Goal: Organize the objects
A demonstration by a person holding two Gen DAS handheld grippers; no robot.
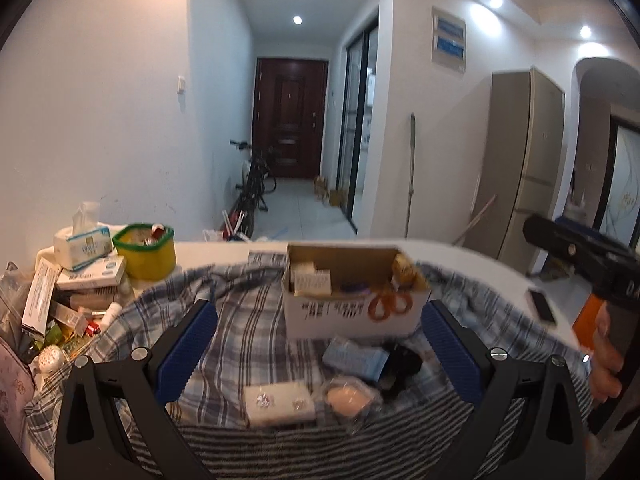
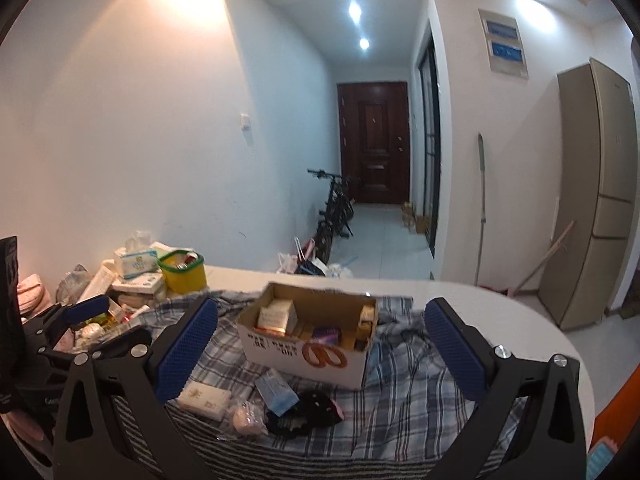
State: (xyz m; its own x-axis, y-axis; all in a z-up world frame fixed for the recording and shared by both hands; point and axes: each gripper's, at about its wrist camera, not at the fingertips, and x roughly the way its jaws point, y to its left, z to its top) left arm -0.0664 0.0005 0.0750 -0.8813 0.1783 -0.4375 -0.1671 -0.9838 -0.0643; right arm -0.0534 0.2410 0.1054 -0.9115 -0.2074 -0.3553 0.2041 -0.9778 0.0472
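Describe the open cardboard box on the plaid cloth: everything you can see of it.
The cardboard box is a small, open-topped carton, brown inside and white outside, with dark printed characters on its front and an orange scissors-like shape against that face. It sits upright on the plaid cloth, turned slightly in the right wrist view. Inside are several small packets and cartons, including a cream one at its left end. A light blue packet lies just in front of it; contact is unclear. Neither gripper touches it.

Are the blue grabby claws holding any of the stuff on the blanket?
No. The left gripper and the right gripper are both wide open, with nothing between their fingers. The small things lie loose beside the cardboard box.
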